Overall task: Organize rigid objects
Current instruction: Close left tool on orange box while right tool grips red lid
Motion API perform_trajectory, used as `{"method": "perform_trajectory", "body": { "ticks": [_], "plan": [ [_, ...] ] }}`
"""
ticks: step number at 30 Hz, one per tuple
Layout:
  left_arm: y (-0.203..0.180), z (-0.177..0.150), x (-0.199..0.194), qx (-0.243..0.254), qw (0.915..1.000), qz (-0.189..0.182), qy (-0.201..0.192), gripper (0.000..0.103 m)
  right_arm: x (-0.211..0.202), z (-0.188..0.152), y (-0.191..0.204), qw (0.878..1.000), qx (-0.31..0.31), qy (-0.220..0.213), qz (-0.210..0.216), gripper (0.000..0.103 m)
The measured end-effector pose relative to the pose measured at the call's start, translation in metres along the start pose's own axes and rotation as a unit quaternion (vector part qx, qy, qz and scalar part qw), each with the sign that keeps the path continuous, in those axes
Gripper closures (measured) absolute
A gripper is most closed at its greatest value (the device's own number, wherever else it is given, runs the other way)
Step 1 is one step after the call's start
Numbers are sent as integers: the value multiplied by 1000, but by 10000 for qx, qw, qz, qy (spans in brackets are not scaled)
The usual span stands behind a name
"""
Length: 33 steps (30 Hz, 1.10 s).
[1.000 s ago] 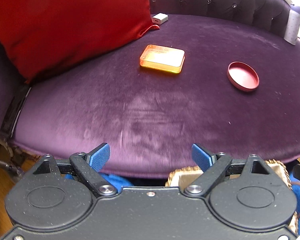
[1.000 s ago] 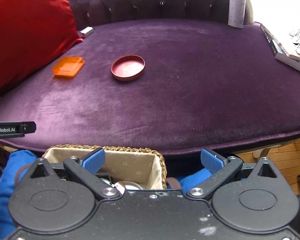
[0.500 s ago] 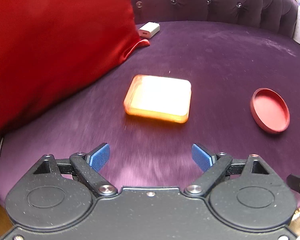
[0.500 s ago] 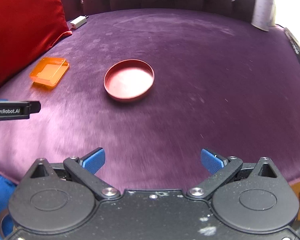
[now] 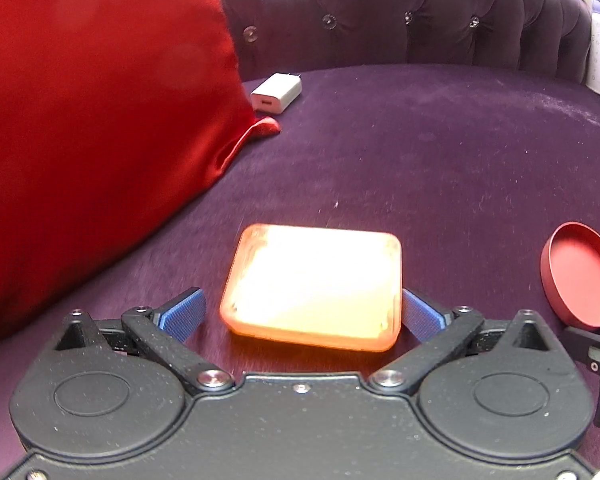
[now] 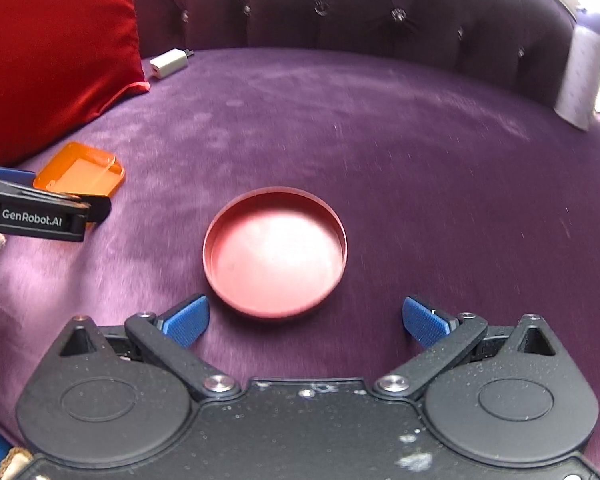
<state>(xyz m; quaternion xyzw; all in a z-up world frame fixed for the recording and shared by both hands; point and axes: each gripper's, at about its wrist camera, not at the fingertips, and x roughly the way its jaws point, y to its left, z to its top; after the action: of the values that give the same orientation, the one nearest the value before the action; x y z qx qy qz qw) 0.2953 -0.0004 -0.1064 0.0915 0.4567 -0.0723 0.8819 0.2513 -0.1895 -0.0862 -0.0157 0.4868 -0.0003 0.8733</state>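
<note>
Your left gripper (image 5: 300,314) is wide open. Its jaws have just been opening more, and the orange plastic box (image 5: 314,286) lies flat between them on the purple velvet sofa seat (image 5: 440,152). The right blue pad (image 5: 418,314) sits right by the box's right edge; you cannot tell if it touches. The left blue pad is a little way off the box. The box is a flat rounded square, with its slightly longer side running left to right across your jaws. Its top shines too bright to see inside.

Your right gripper (image 6: 304,322) is open too. The red round lid (image 6: 275,251) lies just past its tips, open side up, touching neither pad.

From the orange box, the red lid is to the right, well apart. The red satin pillow (image 5: 100,128) is to the box's left. The white plug charger (image 5: 277,93) is far behind the box, by the pillow's corner, with its prongs pointing at the sofa back.
</note>
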Motion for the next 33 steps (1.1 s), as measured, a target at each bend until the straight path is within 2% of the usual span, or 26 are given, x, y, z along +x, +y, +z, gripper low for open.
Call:
{"method": "perform_trajectory", "body": {
  "ticks": [2,5,12,14,15,16,17,18,22,28,33],
  "plan": [
    [1,2,4,-63,9999,-76,-31,2,4,2,0,9999,-36,-108,24,0],
    [9,4,10,-414,9988,-277,-9,2,7,4,2,9997,-63,-245,77,0],
    [8,11,10,-362,9988,-304,127,3,9,7,4,9995,-115,-286,62,0],
    [8,11,10,-400,9985,-333,177,5,8,8,5,9996,-128,-261,27,0],
    [7,10,9,-419,9984,-338,182,10,8,8,7,9995,-169,-255,14,0],
    [6,9,6,-425,9984,-325,176,13,6,8,8,9993,-234,-285,71,5],
    [4,7,3,-427,9984,-327,175,16,2,7,10,9989,-323,-318,138,18],
    [2,4,0,-437,9982,-355,227,16,-3,5,14,9984,-426,-334,191,25],
    [-10,-15,-16,-454,9980,-329,305,16,-16,-6,23,9983,-537,-147,154,28],
    [-27,-56,-51,-621,9959,-272,605,16,-48,-38,17,9993,-67,321,159,28],
    [-34,-88,-85,-879,9923,-241,835,17,-91,-73,16,9993,69,359,92,28]
  ]
}}
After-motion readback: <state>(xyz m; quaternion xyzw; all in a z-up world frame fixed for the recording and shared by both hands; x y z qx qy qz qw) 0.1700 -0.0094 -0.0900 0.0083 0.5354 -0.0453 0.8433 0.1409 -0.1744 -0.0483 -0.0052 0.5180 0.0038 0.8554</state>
